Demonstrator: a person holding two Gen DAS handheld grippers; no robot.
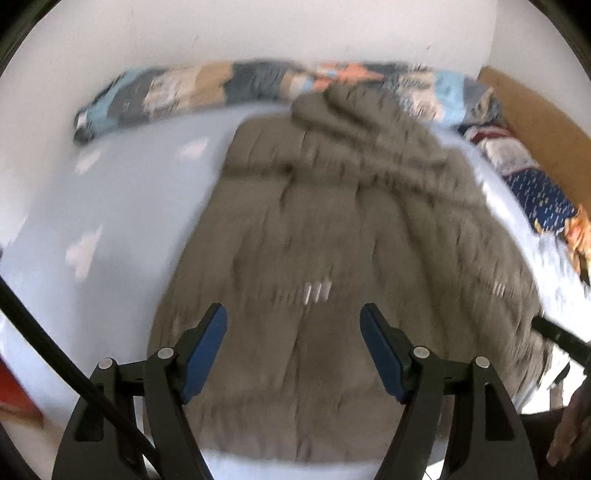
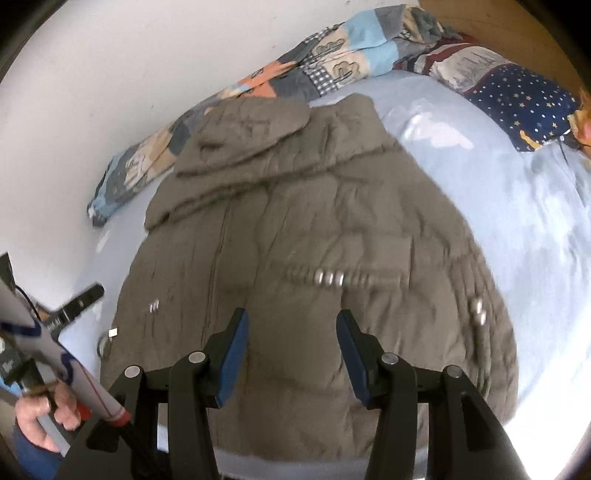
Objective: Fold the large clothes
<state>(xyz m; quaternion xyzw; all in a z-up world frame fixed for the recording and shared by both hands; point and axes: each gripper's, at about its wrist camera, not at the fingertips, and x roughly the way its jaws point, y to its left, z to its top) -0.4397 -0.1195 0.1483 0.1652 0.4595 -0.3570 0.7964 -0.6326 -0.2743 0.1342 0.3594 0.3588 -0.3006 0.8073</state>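
We see a large grey-brown quilted puffer jacket (image 2: 306, 236) spread flat on a pale blue bedsheet (image 2: 517, 221), its hood folded over at the far end and its hem nearest to us, close to the near edge of the bed. A row of shiny metal snaps (image 2: 328, 277) runs across its front, and a zip line runs lengthwise left of the middle in the right wrist view. Along the far side, against the white wall (image 1: 258, 33), lies a rumpled patchwork quilt in light blue, orange, grey and cream (image 1: 192, 88); at the far right a navy pillow with small stars (image 2: 524, 99) rests beside a brown wooden headboard (image 1: 535, 118). The left gripper (image 1: 293, 314), black with blue pads, hangs above the near part of the jacket with its fingers spread wide and nothing between them; this view is smeared by motion blur. The right gripper (image 2: 291, 319), of the same build, hangs above the jacket's lower front with its fingers apart and empty, the pads clear of the fabric. At the near left of the right wrist view we see a person's hand (image 2: 44, 417) clasping the handle of the other gripper, whose black fingertip pokes out over the sheet just left of the jacket.
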